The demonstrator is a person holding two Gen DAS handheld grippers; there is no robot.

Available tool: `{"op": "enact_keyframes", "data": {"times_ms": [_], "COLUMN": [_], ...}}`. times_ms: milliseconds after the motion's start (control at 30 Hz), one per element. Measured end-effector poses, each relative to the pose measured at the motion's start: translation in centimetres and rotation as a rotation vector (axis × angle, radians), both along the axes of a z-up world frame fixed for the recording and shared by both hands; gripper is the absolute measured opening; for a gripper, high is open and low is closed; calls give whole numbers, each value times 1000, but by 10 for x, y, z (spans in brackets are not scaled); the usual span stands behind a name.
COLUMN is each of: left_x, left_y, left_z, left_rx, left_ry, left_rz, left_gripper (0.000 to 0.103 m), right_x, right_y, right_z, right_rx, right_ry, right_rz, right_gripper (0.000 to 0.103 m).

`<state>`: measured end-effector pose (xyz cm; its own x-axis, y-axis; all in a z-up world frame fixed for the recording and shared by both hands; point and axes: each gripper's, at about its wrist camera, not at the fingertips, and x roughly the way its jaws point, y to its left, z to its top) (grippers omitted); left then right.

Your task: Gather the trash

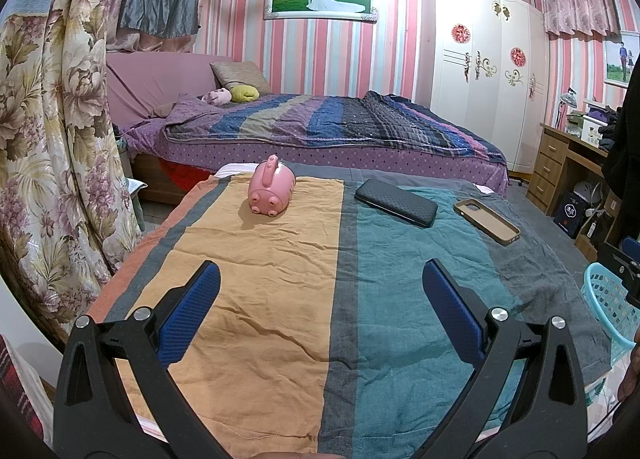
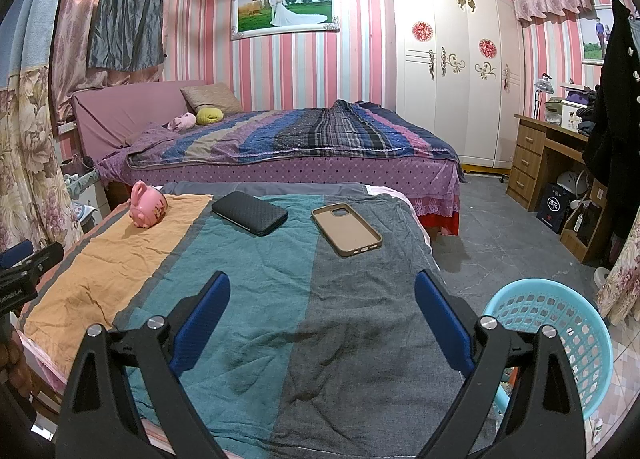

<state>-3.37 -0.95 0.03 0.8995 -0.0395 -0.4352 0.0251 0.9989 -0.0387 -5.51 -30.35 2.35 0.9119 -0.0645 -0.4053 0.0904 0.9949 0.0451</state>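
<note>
On a table draped in a striped cloth [image 1: 260, 279] [image 2: 256, 299] lie a pink pig-shaped toy [image 1: 271, 192] [image 2: 147, 208], a black textured case [image 1: 396, 202] [image 2: 249, 212] and a tan phone case [image 1: 486, 221] [image 2: 346, 228]. My left gripper [image 1: 320, 299] hovers open above the orange stripe, with nothing between its blue pads. Over the teal and grey stripes my right gripper [image 2: 322, 307] also stands open, holding nothing. A light blue plastic basket [image 2: 560, 335] [image 1: 608, 303] sits on the floor at the table's right edge.
A bed with a striped quilt [image 1: 320, 127] [image 2: 300, 135] lies beyond the table. A white wardrobe [image 2: 456, 67] and a wooden desk [image 2: 544, 155] stand at the right. Floral curtains [image 1: 52, 147] hang close on the left. Grey floor [image 2: 500, 243] separates table and desk.
</note>
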Motion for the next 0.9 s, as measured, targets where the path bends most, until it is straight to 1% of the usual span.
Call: {"op": "enact_keyframes", "data": {"times_ms": [533, 900], "left_x": [-1, -2], "left_y": [-2, -3], "left_z": [0, 3], "left_rx": [6, -7], "left_ry": [-7, -3], "left_rz": [3, -6], "left_gripper": [98, 98], "right_x": [-1, 0], "right_y": [0, 0], "right_z": [1, 0], "right_rx": [-1, -2], "right_ry": [2, 1], "right_rz": [1, -1], "right_gripper": [92, 92]}}
